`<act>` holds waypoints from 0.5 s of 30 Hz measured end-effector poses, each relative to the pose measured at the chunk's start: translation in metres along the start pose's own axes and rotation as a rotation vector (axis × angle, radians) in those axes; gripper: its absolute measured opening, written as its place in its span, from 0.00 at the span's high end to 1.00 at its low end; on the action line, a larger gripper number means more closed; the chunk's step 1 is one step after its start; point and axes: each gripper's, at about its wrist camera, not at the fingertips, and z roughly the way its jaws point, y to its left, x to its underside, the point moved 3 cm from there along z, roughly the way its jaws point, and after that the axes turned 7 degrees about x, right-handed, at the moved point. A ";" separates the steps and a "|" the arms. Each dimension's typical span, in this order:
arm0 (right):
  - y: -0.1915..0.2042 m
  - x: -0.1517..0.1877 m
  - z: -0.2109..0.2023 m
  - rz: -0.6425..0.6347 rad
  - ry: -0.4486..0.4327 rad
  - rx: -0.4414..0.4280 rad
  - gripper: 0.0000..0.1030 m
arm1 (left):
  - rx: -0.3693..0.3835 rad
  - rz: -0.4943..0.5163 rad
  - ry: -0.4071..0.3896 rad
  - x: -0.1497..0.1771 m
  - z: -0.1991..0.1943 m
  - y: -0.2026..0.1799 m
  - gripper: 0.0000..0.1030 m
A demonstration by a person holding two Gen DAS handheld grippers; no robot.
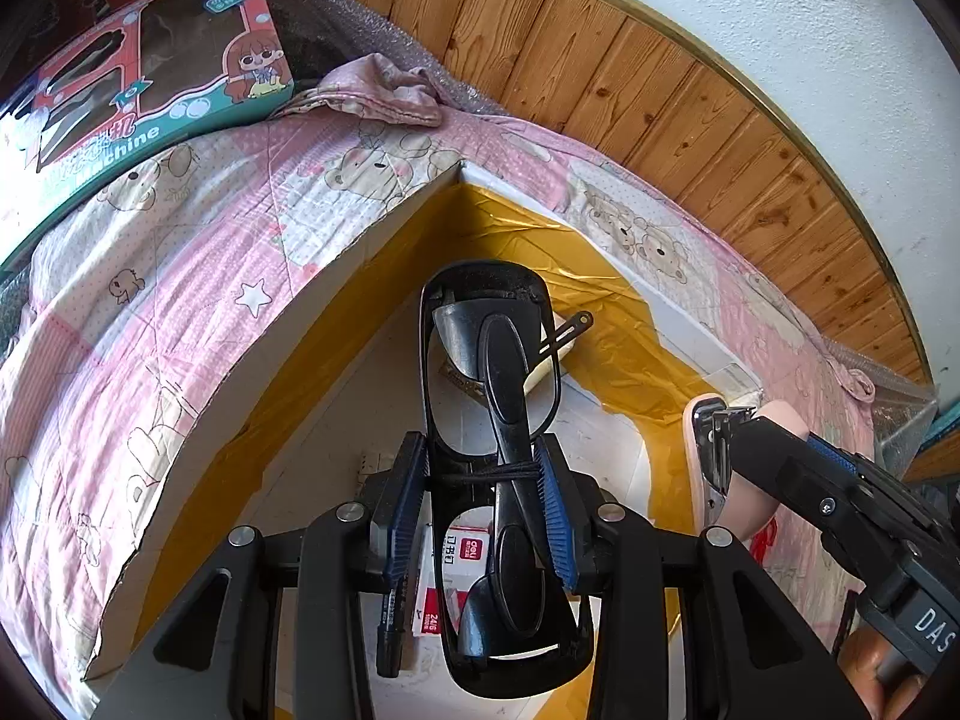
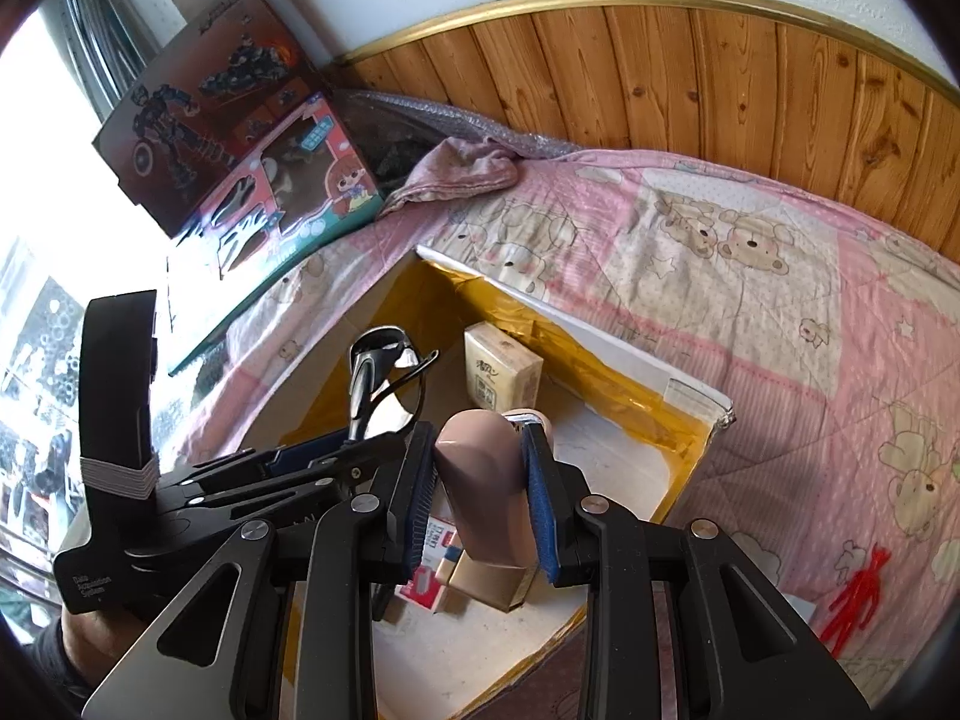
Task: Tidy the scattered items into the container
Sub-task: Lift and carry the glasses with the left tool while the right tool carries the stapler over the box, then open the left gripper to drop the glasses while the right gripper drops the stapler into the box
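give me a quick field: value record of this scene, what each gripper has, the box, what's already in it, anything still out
left gripper: shut on folded black sunglasses, over the box
right gripper: shut on pink stapler, over the box
container: open cardboard box with yellow tape, on the pink bear quilt
already inside: tissue pack, red and white staple box, black marker
still outside: red figure on the quilt

— What couldn't you make out inside the box (image 1: 312,324)?

— The sunglasses (image 1: 504,480) covered most of the red-and-white packet (image 1: 465,546); its small print was unreadable to you.

— And the marker (image 1: 393,618)?

— Your left gripper's frame hid its upper part. The stapler's (image 2: 486,492) base sat behind the pads.
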 end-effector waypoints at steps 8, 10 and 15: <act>-0.007 -0.007 0.024 -0.022 0.034 0.038 0.70 | -0.016 -0.020 0.015 -0.007 0.021 0.006 0.63; -0.008 -0.008 0.028 -0.028 0.035 0.046 0.70 | -0.024 -0.019 0.017 -0.010 0.026 0.007 0.63; -0.009 -0.010 0.027 -0.027 0.015 0.049 0.66 | -0.045 0.013 0.015 -0.013 0.037 0.008 0.61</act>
